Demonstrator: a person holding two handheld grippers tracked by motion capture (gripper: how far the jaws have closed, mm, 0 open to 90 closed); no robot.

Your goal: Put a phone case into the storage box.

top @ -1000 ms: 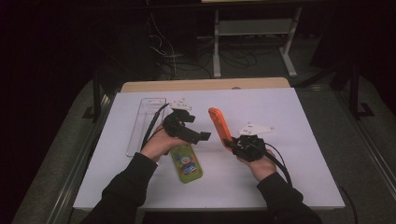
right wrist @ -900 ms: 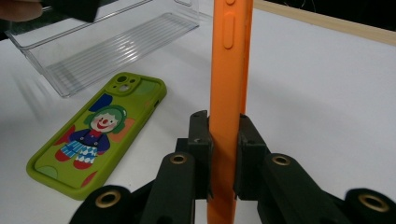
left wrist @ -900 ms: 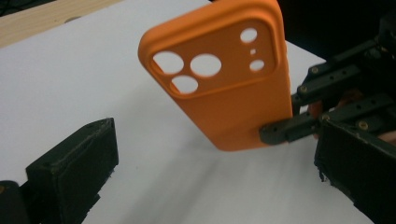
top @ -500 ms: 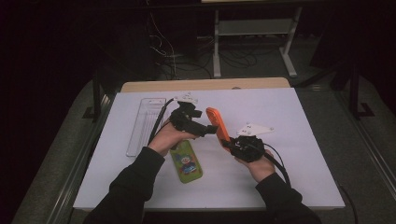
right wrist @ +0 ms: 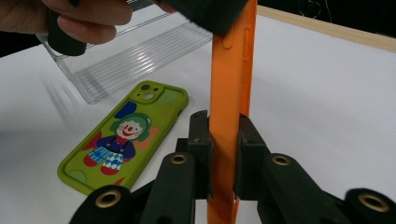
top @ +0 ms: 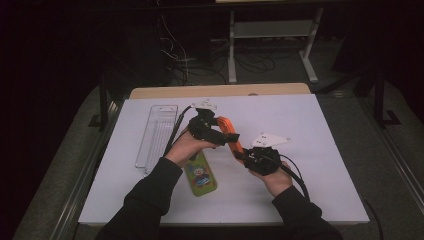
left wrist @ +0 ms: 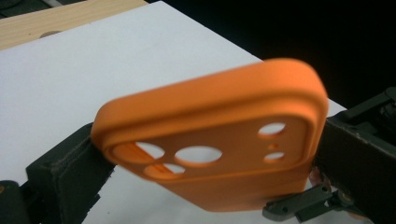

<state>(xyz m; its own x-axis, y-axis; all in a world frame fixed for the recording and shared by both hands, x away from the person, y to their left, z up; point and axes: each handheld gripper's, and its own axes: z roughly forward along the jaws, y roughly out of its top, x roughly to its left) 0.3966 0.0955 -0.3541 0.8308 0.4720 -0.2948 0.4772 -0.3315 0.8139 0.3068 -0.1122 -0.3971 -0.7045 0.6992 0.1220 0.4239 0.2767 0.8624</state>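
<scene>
High view, left to right: clear tray [top: 156, 135] lying at centre-left on the white table [top: 330, 125]. Green clown phone case [top: 200, 172] lying flat below the left gripper [top: 220, 136]. Orange phone case [top: 230, 134] hanging in mid-frame, above the table, spanning both grippers; grip detail too small here.

Left gripper view: jaws are pinching the orange case [left wrist: 219, 144] across its camera-cutout end, one pad at lower left, one at right. The case is filling the centre of the frame, cutouts facing the camera.

Right gripper view: green case [right wrist: 121, 137] at lower left, tray [right wrist: 135, 60] at upper left. The right gripper [right wrist: 224, 156] is clamping the orange case [right wrist: 231, 93] edge-on at bottom centre, standing upright.
</scene>
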